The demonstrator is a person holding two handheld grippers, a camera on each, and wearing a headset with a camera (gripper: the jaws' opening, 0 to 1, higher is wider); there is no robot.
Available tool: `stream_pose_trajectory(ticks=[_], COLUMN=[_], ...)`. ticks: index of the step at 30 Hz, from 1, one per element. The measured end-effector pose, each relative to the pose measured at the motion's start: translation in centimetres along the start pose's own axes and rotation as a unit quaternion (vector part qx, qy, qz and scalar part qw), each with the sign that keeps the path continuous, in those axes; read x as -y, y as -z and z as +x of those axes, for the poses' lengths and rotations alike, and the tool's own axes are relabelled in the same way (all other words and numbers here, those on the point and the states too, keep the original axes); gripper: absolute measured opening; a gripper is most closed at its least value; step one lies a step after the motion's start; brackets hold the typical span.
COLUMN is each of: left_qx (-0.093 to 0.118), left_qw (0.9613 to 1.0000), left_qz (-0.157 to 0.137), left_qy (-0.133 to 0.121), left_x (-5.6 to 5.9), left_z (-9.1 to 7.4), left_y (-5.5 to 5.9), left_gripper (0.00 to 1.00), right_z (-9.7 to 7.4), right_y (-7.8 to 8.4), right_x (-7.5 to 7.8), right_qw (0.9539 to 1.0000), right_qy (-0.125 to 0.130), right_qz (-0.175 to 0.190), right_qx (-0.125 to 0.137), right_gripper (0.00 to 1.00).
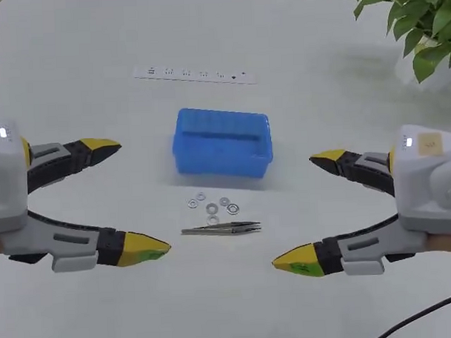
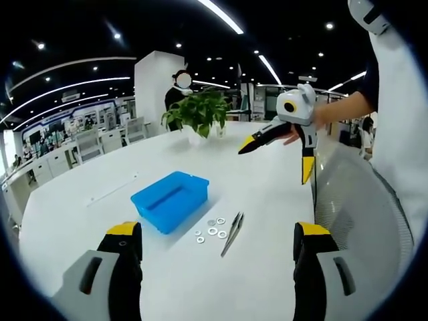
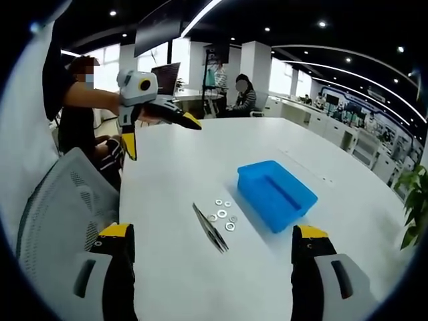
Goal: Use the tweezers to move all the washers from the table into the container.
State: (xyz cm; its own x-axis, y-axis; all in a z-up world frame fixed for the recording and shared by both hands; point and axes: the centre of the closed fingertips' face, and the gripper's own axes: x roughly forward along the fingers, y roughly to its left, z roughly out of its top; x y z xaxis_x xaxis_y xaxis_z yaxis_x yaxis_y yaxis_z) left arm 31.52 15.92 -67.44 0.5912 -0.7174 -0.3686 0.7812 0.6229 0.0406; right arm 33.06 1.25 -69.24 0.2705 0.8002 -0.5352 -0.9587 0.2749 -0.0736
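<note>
White tabletop (image 1: 97, 322) all round, bright open office behind. Left tongs (image 1: 141, 198) and right tongs (image 1: 295, 211) both hang above it, jaws spread wide, nothing between them, one on each side of the work. Midway between the two lie the tweezers (image 1: 220, 228), flat on the table. Just beyond them sit the washers (image 1: 212, 206) in a loose little cluster. I see none in the blue container (image 1: 221, 160) behind them, so by my reckoning the job hasn't started.

Trouble I expect: the tweezers are thin and lie flat on a smooth surface, and my jaw tips are blunt. A clumsy pinch could skid them into the washers and scatter the lot. Grip them crooked and they may twist or spring out. That container looks light too; one bump could shove it.
</note>
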Motion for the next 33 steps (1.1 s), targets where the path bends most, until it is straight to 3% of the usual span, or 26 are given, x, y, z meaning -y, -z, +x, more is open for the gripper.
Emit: stream_pose_trajectory(ticks=[6,15,22,33], left_qx=[-0.010,-0.023,-0.081,-0.095], left_qw=[0.9999,0.9996,0.9960,0.9937], left_qz=[-0.009,-0.012,0.028,0.020], left_qy=[0.006,0.005,0.026,0.056], left_x=[0.1,-1.0,-0.2,1.2], left_z=[1.2,3.4,4.6,6.8], left_y=[0.9,2.1,4.9,6.3], left_gripper=[0.99,0.95,0.87,0.77], right_z=[0.7,2.8,4.4,7.1], right_y=[0.2,1.0,2.7,4.0], right_x=[0.6,0.6,0.2,0.1], right_qw=[1.0000,0.9998,0.9982,0.9955], right_qy=[0.003,-0.013,-0.039,-0.069], right_qz=[0.005,0.004,0.004,0.006], right_qx=[0.001,-0.016,-0.045,-0.065], right_gripper=[0.88,0.77,0.66,0.52])
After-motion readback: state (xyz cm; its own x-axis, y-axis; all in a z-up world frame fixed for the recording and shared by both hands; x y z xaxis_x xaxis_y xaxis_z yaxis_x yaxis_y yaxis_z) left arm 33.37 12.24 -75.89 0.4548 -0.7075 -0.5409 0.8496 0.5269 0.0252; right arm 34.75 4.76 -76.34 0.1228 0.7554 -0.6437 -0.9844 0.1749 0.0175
